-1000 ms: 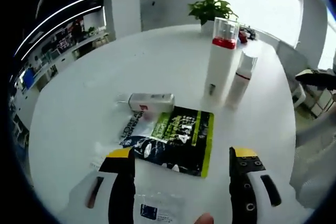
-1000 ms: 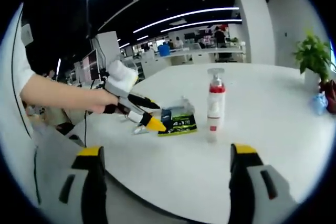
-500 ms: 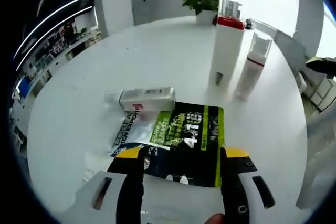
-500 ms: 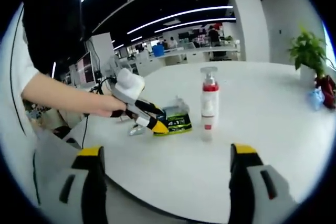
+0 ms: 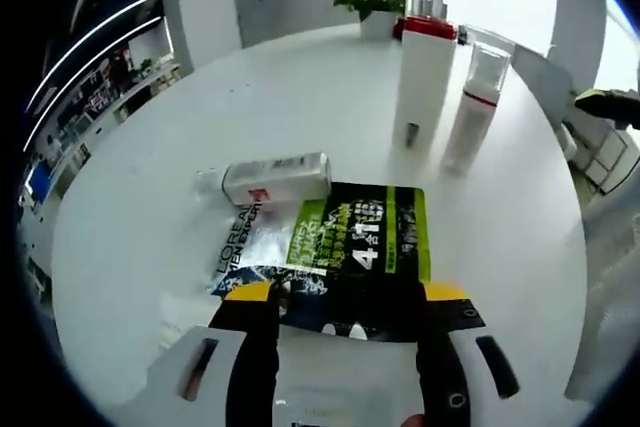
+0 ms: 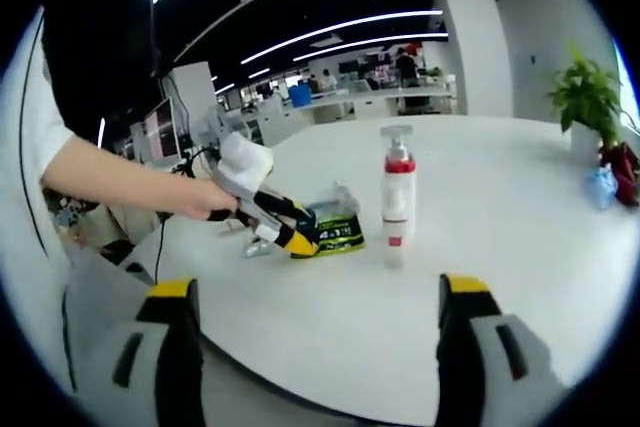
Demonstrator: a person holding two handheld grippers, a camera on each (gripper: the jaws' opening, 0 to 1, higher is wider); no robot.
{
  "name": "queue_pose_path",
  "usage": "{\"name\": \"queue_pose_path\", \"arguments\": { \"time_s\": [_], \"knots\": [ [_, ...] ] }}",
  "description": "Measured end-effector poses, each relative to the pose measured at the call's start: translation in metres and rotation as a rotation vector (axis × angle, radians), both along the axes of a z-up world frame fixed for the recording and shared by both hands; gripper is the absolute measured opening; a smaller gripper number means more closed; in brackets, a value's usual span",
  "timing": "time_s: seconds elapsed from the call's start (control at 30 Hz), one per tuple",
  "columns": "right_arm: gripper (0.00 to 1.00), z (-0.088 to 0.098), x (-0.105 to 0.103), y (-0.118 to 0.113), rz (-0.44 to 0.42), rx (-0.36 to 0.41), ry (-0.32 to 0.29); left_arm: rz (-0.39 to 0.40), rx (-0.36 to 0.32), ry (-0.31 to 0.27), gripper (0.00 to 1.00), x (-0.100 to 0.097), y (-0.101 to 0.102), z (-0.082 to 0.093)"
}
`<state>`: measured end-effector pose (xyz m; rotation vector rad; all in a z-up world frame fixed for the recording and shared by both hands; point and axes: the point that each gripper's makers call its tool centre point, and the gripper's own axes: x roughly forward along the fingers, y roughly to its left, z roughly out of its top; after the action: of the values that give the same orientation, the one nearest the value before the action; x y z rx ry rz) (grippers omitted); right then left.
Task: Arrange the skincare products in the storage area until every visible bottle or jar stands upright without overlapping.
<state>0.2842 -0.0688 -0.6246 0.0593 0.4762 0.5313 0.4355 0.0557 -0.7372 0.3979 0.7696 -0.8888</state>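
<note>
Over the last second the left gripper (image 5: 340, 299) has advanced, open jaws now straddling the green-and-black sachet (image 5: 350, 252) lying flat mid-surface, likely clearing it; right gripper (image 6: 312, 297) hangs open, idle.

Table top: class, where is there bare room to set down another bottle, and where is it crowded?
Bare: the white table right of the tall pump bottle, towards the plant. Crowded: around the green-black sachet and lying bottle, where the left gripper works.
</note>
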Motion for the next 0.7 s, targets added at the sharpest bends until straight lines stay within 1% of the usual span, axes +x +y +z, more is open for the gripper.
{"name": "queue_pose_path", "arguments": {
  "time_s": [0.3, 0.47, 0.7],
  "knots": [
    [1.00, 0.000, 0.000, 0.001, 0.005, -0.001, -0.004, -0.038, 0.024, 0.028, 0.48, -0.010, 0.013, -0.002],
    [1.00, 0.001, 0.000, 0.001, 0.006, 0.000, -0.007, -0.038, 0.024, 0.032, 0.48, -0.017, 0.021, -0.002],
    [1.00, 0.000, -0.001, 0.003, 0.018, -0.005, -0.005, -0.029, 0.028, 0.034, 0.48, -0.021, 0.027, -0.003]
  ]
}}
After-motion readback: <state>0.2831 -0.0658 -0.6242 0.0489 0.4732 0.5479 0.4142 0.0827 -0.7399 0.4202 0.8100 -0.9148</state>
